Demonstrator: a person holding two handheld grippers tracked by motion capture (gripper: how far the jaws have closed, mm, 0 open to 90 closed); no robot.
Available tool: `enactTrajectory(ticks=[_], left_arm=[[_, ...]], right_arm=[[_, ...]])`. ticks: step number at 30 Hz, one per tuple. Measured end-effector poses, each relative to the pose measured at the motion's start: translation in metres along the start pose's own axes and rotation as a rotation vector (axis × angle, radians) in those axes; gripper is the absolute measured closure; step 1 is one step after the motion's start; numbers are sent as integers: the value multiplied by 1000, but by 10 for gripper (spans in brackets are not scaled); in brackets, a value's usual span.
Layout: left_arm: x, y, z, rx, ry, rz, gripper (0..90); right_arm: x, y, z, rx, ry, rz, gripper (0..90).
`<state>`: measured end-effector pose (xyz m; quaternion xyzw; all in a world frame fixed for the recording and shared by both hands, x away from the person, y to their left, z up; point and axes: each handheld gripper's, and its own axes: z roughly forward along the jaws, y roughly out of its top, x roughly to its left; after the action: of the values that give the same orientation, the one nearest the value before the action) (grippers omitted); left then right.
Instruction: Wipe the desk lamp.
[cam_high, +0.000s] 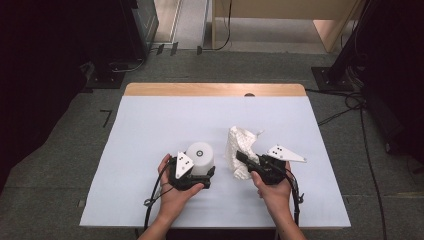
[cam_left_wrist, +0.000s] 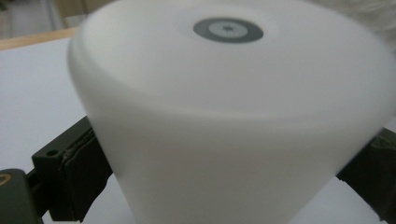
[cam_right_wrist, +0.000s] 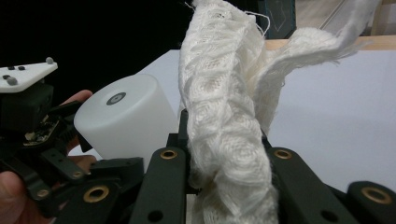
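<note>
A white cylinder (cam_high: 200, 156) with a grey ring mark on its top stands on the pale table (cam_high: 150, 125), near the front centre. My left gripper (cam_high: 199, 170) is shut on its lower part; in the left gripper view the jaws press on both sides of the cylinder (cam_left_wrist: 224, 107). To its right, a crumpled white knitted cloth (cam_high: 239, 147) rises from my right gripper (cam_high: 243, 159). In the right gripper view, the cloth (cam_right_wrist: 219, 93) is pinched between the jaws of the right gripper (cam_right_wrist: 229, 186) and the cylinder (cam_right_wrist: 126, 121) stands just left of it.
The table's far edge is a wooden strip (cam_high: 215, 90). Grey floor surrounds the table, with cables (cam_high: 350, 105) and a black stand base (cam_high: 330, 77) at the right. Bare tabletop lies beyond and beside both grippers.
</note>
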<state>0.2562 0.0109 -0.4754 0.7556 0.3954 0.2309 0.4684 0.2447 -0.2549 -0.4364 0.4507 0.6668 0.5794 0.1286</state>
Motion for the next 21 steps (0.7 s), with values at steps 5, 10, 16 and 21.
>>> enactTrajectory(ticks=[5,10,16,21], left_arm=[[2,-1,0,-10,22,-27,71],[14,2,-2,4,-65,2,78],[22,11,-7,-2,-237,7,80],[25,21,-10,0,-414,-12,81]], right_arm=[[1,-2,2,11,-1,-12,762],[5,-3,4,21,3,-29,762],[14,1,3,11,39,-90,762],[24,7,-2,-4,77,-157,762]])
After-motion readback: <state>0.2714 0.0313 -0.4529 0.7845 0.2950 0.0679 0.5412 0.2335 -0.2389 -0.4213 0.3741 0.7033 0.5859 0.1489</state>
